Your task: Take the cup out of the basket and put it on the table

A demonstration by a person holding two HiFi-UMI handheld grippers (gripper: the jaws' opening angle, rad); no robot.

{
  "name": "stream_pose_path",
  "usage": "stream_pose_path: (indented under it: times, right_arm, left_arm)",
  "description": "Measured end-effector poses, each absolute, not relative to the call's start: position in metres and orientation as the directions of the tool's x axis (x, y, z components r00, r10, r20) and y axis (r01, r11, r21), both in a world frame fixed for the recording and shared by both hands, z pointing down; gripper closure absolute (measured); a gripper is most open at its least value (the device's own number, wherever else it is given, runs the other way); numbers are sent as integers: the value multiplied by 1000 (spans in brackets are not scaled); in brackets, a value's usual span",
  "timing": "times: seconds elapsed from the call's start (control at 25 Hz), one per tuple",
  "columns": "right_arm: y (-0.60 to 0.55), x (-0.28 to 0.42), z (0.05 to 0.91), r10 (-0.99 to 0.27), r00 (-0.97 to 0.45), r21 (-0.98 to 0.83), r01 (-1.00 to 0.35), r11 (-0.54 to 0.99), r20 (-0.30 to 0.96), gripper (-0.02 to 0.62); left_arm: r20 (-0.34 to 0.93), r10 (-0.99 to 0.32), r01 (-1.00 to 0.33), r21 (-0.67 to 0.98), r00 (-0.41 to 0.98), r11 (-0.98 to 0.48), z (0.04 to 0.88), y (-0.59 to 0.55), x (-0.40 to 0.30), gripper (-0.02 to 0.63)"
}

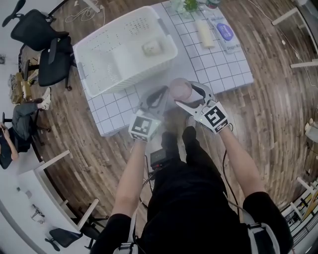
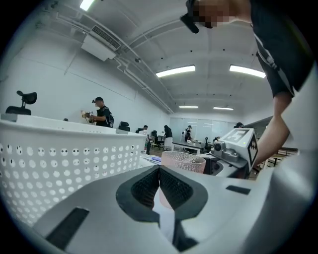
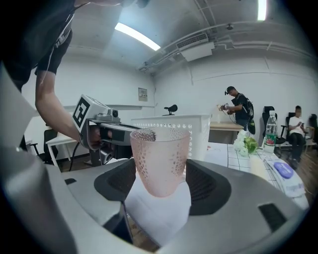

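Observation:
A pink dotted cup [image 1: 178,89] is held upright over the near edge of the table by my right gripper [image 1: 186,95], which is shut on it. In the right gripper view the cup [image 3: 160,154] stands between the two dark pads [image 3: 211,186], in front of the white perforated basket [image 3: 191,130]. My left gripper [image 1: 158,95] is just left of the cup, shut and empty. Its pads [image 2: 173,188] meet in the left gripper view, with the cup [image 2: 183,161] behind them. The basket [image 1: 102,74] sits on the table beyond both grippers.
A small pale object [image 1: 151,48] lies inside the basket. On the white gridded table [image 1: 223,69] to the right are a cream roll [image 1: 204,33], a blue-labelled packet [image 1: 224,32] and a green plant [image 1: 190,5]. Office chairs [image 1: 47,47] stand at the left on the wood floor.

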State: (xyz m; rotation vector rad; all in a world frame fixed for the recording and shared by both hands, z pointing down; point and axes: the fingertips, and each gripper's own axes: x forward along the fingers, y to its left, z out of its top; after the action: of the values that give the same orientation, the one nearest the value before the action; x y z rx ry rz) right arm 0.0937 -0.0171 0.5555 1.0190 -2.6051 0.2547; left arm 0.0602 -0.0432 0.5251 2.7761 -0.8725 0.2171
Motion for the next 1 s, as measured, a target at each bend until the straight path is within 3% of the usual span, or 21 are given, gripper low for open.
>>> stream_pose_path:
  times: [0.56, 1.0]
  right_arm:
    - [-15, 100, 641, -553, -634, -21, -667, 744, 541, 273]
    - [-15, 105, 651, -563, -611, -39, -696, 717, 557, 273]
  left_arm:
    - [360, -522, -619, 247, 773, -746, 613, -42, 63, 595]
    - [394, -506, -622, 265, 767, -737, 629, -32, 67, 595]
